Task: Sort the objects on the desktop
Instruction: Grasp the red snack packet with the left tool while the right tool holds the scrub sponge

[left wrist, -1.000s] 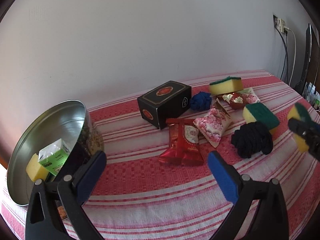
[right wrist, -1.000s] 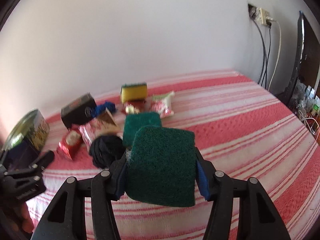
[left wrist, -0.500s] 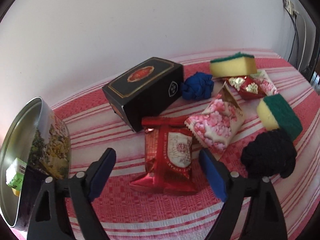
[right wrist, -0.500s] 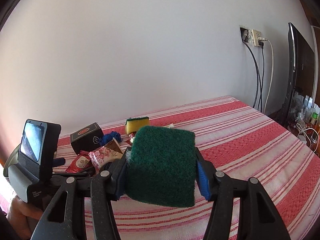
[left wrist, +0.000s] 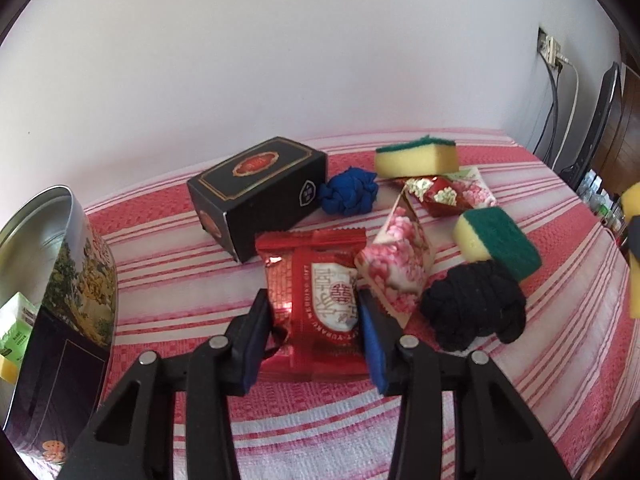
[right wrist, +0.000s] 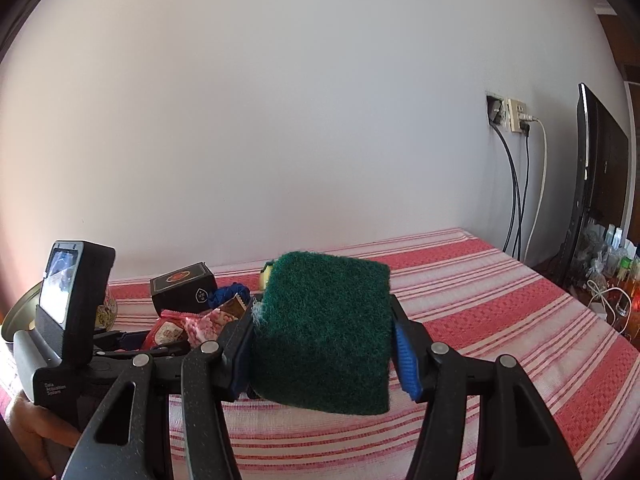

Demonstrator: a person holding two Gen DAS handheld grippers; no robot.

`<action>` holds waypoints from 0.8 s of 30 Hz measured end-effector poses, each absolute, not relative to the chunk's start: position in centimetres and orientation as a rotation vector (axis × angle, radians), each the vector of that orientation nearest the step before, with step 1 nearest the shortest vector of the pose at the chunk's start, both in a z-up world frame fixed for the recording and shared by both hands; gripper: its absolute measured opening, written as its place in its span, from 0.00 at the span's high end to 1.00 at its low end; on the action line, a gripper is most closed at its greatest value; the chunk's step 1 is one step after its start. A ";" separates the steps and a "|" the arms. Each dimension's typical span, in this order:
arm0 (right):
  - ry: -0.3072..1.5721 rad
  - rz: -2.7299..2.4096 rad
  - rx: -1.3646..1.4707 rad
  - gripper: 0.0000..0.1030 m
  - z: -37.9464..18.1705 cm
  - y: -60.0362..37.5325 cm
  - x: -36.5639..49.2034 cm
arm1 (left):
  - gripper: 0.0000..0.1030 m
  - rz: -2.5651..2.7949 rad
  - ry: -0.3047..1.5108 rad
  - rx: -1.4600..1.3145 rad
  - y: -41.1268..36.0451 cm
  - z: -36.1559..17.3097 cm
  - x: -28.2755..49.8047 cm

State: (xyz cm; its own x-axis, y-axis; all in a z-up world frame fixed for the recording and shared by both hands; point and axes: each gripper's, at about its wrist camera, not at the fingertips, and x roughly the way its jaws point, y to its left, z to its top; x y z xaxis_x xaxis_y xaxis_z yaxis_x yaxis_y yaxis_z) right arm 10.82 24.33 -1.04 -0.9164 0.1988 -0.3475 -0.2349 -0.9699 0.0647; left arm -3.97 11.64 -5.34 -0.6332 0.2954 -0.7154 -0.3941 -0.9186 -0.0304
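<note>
My left gripper (left wrist: 316, 320) is shut on a red snack packet (left wrist: 320, 292) that lies on the striped cloth; both blue pads press its sides. Beyond it lie a pink flowered packet (left wrist: 396, 268), a black box (left wrist: 260, 192), a blue knot (left wrist: 350, 196), a black knot (left wrist: 474, 306), two yellow-green sponges (left wrist: 498, 242) (left wrist: 418, 156) and more packets (left wrist: 448, 192). My right gripper (right wrist: 324, 336) is shut on a green scouring sponge (right wrist: 324, 332), held above the table. The sponge hides the table behind it.
A round metal tin (left wrist: 52, 264) lies tilted at the left with a green carton (left wrist: 14, 332) inside. The left gripper's body (right wrist: 68, 320) shows at the left of the right wrist view. Wall sockets and cables (right wrist: 516, 184) and a dark monitor (right wrist: 600, 184) stand at the right.
My left gripper moved forward and down and closed on the red packet. My right gripper lifted the green sponge higher above the table.
</note>
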 end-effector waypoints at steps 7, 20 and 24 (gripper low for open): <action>0.044 2.872 -0.422 0.42 -0.7 23.0 11.4 | 0.59 2.528 0.027 -0.854 8.7 -2.8 -0.7; 0.013 2.882 -0.393 0.42 -0.7 22.6 11.5 | 0.59 2.667 0.194 -0.755 8.7 -2.4 0.3; -0.001 2.891 -0.395 0.42 -0.8 22.4 11.4 | 0.59 2.680 0.194 -0.742 8.6 -2.4 0.4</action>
